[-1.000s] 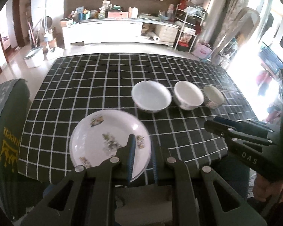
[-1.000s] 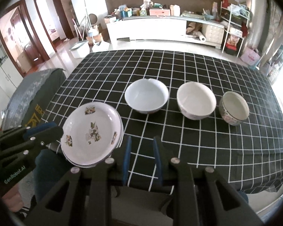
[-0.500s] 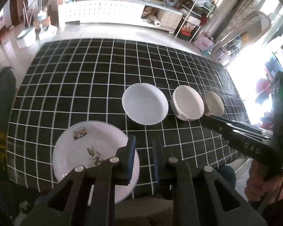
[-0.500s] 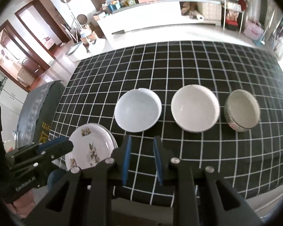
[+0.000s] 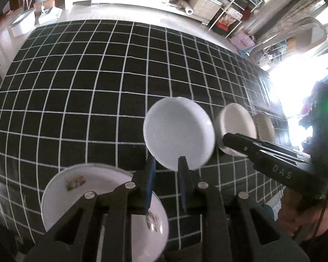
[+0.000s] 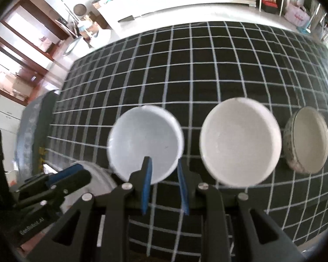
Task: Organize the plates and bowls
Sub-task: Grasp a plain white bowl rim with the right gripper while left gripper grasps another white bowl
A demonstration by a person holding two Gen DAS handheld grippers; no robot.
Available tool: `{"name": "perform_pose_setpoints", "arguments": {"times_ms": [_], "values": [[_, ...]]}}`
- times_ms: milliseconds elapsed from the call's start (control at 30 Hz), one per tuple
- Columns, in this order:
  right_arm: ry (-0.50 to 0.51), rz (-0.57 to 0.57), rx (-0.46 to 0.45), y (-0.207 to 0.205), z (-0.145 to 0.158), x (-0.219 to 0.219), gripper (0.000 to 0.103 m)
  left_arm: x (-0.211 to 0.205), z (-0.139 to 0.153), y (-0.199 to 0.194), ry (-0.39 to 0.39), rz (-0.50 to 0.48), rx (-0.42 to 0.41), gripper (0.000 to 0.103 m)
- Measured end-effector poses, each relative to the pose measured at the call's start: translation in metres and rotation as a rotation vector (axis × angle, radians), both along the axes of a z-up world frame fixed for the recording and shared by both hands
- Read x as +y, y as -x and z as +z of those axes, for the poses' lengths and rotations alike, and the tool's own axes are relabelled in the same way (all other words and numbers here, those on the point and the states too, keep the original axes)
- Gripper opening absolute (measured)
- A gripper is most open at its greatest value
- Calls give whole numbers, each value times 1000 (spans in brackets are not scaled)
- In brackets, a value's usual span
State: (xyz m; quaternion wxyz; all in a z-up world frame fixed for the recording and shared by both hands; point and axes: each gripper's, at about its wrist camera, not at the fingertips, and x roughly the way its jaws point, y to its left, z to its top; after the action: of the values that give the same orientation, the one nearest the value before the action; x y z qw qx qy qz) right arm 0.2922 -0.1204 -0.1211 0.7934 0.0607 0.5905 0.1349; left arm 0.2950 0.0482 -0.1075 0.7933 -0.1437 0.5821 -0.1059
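While both grippers, left [image 5: 165, 170] and right [image 6: 164, 170], hang empty with jaws apart, nothing is stacked; next, grab the white bowl [image 6: 145, 143] rim.

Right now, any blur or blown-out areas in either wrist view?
Left wrist view: window area at the right edge is blown out; white bowl and floral plate rims smeared. Right wrist view: mild motion blur on bowl rims; grid tablecloth bowed by fisheye.

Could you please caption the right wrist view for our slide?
Open right gripper faces a pale blue bowl, beside a white bowl and small patterned bowl.
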Motion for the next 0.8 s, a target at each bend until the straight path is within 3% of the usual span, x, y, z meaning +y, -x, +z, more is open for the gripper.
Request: {"name": "perform_pose_setpoints", "arguments": {"times_ms": [433, 667, 800], "values": [[80, 24, 3, -25, -27, 3, 27, 3, -38, -31, -46, -3, 32, 18], [80, 53, 23, -21, -42, 5, 11, -2, -41, -29, -86, -21, 33, 8], [108, 78, 1, -18, -41, 4, 9, -2, -41, -25, -91, -22, 32, 7]]}}
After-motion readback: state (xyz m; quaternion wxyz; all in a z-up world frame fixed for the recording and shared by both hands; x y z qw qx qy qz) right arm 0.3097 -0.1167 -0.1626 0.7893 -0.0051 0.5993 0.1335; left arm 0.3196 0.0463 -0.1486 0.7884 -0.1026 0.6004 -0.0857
